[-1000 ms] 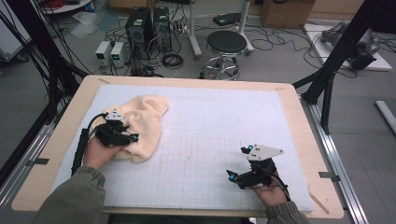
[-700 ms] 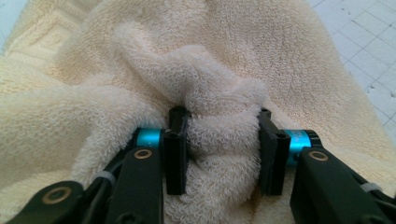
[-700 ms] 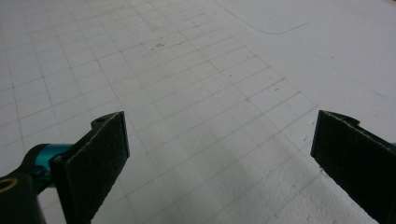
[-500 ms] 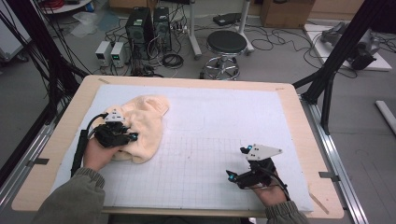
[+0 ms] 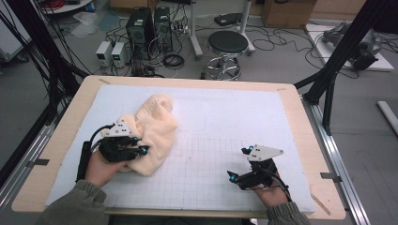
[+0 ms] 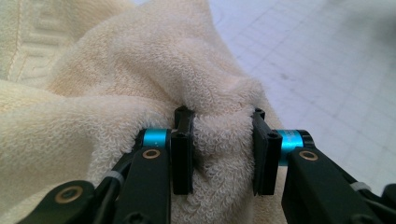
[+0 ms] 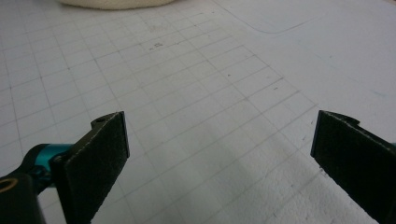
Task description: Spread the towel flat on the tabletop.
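Observation:
A cream terry towel lies crumpled on the left half of the white gridded mat. My left gripper sits at the towel's near left part. Its jaws have just been closing, and in the left gripper view the left gripper is shut on a pinched fold of the towel, with both pads pressed into the cloth. My right gripper rests at the near right of the mat, open, with nothing between its fingers. In the right gripper view the right gripper points over bare grid toward the towel's edge.
The mat covers a wooden table with a bare rim all round. On the floor beyond the far edge stand a stool, computer cases and cables. Black frame posts rise at both sides.
The left gripper has closed on a fold of the towel and shifted a little toward the near side with it, bunching the cloth. The right gripper has stayed where it was.

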Demonstrator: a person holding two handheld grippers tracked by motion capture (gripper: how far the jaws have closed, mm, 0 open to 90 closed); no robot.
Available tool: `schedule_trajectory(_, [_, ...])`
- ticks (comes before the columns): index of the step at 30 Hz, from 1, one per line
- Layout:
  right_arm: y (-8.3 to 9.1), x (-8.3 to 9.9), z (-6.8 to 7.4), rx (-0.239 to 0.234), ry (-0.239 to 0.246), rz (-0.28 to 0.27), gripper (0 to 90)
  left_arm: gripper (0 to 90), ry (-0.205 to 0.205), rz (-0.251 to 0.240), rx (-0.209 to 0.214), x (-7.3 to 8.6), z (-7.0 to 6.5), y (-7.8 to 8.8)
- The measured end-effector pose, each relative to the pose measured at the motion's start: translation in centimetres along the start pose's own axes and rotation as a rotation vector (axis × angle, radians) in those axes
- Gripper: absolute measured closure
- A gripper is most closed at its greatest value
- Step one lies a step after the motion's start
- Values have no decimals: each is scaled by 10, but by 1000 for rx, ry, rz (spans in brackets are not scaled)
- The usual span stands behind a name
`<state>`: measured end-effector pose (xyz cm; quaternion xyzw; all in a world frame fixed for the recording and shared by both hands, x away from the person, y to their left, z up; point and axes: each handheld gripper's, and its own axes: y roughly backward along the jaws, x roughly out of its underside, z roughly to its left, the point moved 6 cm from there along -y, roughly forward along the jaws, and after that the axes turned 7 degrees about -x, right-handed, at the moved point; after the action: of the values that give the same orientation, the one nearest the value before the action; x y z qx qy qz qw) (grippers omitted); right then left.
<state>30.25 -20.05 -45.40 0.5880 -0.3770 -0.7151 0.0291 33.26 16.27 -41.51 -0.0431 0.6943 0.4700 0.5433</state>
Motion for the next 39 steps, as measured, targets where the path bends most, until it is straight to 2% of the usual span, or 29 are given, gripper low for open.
schedule_trajectory(5, [0, 0, 1, -4, -2, 1, 35, 667, -27, -47, 78, -16, -30, 8])
schedule_trajectory(9, [0, -1, 1, -3, 7, 1, 35, 667, -63, -75, 132, -28, -54, 13])
schedule_trajectory(11, [0, -1, 1, -3, 7, -1, 35, 667, -67, -91, 173, -32, -68, 14])
schedule_trajectory(13, [0, -1, 1, -3, 9, -1, 35, 667, -68, -92, 192, -33, -75, 14])
schedule_trajectory(15, [0, -1, 2, -8, 10, 0, 35, 666, -81, -85, 191, -30, -80, 11])
schedule_trajectory(20, [-3, -5, 3, -20, 16, -3, 35, 654, -59, -28, 130, -5, -72, 0])
schedule_trajectory(22, [-7, -9, 4, -37, 13, -8, 35, 640, -50, -9, 100, 7, -69, -2])
schedule_trajectory(24, [-18, -18, 7, -76, 16, -18, 51, 582, -51, -5, 91, 11, -69, -1])
schedule_trajectory(26, [-23, -22, 8, -91, 23, -19, 61, 551, -41, -12, 87, 10, -69, 3])
schedule_trajectory(29, [-42, -34, 15, -163, 65, -4, 187, 416, -59, -25, 82, 2, -67, 11])
schedule_trajectory(31, [-56, -42, 17, -191, 88, 4, 222, 363, -74, -39, 69, -3, -64, 17])
schedule_trajectory(33, [-70, -49, 18, -229, 101, 14, 275, 355, -68, -67, 55, -8, -58, 25])
schedule_trajectory(35, [-82, -54, 16, -239, 95, 20, 288, 351, -68, -85, 34, -12, -49, 30])
schedule_trajectory(37, [-91, -58, 13, -248, 89, 13, 319, 351, -75, -84, 11, -13, -38, 27])
schedule_trajectory(39, [-101, -61, 8, -255, 67, 4, 332, 347, -84, -61, -14, -11, -28, 19])
